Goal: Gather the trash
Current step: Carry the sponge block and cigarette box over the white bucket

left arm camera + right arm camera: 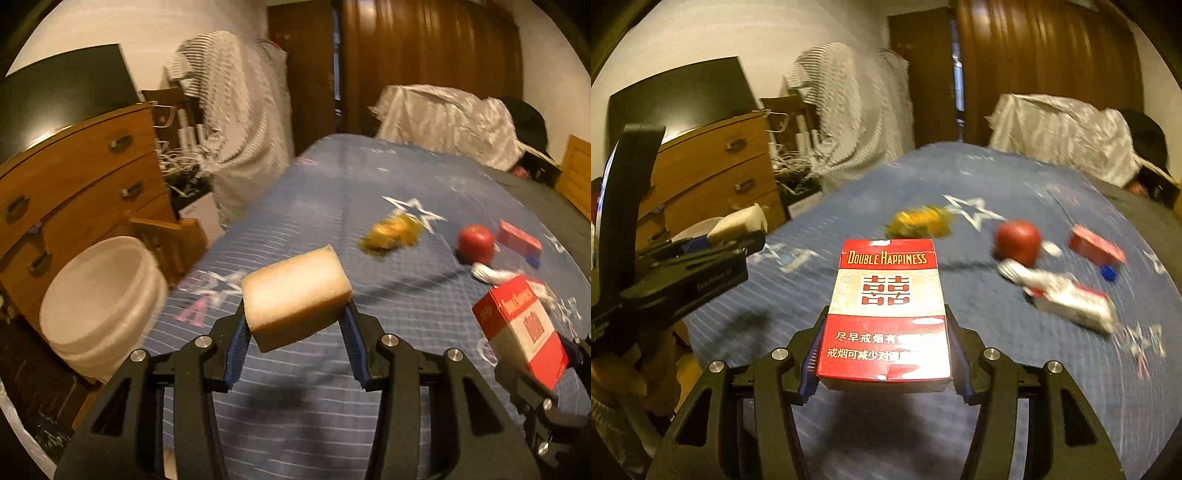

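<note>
Both hands loaded, carrying toward the bucket.
Left gripper [295, 325] clamps the sponge [295, 295] part-open; right gripper [884, 354] clamps the cigarette box [886, 314], long axis forward. White bucket [103, 295] lies left of the sponge, nearer the left hand.

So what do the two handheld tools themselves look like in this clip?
Both match: the left tool and the right tool have matte black angular linkage arms joined by round silver bolts. Each finger carries a ribbed blue pad on its inner face. Seen side-on from the right wrist view, the left tool's black body bears small, unreadable lettering. No cables or sleeves are visible.
</note>
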The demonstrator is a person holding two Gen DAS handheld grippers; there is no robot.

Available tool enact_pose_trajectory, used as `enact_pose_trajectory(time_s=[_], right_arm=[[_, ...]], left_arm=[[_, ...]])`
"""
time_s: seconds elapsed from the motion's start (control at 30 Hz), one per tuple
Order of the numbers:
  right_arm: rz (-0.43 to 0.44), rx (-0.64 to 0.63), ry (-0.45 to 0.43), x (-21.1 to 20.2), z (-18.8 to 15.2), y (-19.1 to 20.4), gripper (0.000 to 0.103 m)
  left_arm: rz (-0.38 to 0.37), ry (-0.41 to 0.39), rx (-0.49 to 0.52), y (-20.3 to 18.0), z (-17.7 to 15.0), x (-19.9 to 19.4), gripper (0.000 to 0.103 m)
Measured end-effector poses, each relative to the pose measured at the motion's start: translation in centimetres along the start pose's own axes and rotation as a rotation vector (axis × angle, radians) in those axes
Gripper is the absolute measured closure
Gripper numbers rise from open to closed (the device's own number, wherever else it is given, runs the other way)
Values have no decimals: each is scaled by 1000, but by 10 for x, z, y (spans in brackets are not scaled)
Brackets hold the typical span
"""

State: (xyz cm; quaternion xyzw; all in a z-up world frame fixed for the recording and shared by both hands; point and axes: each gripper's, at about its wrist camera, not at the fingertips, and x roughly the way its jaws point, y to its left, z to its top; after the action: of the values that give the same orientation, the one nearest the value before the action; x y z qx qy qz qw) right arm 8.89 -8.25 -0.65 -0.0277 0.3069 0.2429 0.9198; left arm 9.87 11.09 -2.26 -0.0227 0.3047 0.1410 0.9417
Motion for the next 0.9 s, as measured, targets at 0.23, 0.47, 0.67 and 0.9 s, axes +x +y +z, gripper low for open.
enact_pose_trajectory(time_s=[0.23, 0.47, 0.67, 0.9], right_arm=[[98, -103, -2, 35, 56, 73, 46], [206, -200, 26, 75, 102, 161, 46], [287, -248, 62, 110, 138, 235, 46], [354, -328, 124, 148, 170, 315, 46]], left_arm=[[117, -37, -75, 76, 22, 3, 59], [261, -49, -133, 166, 40, 9, 59], [348, -29, -192, 234, 48, 16, 59], [383, 22, -209, 280, 46, 31, 59]])
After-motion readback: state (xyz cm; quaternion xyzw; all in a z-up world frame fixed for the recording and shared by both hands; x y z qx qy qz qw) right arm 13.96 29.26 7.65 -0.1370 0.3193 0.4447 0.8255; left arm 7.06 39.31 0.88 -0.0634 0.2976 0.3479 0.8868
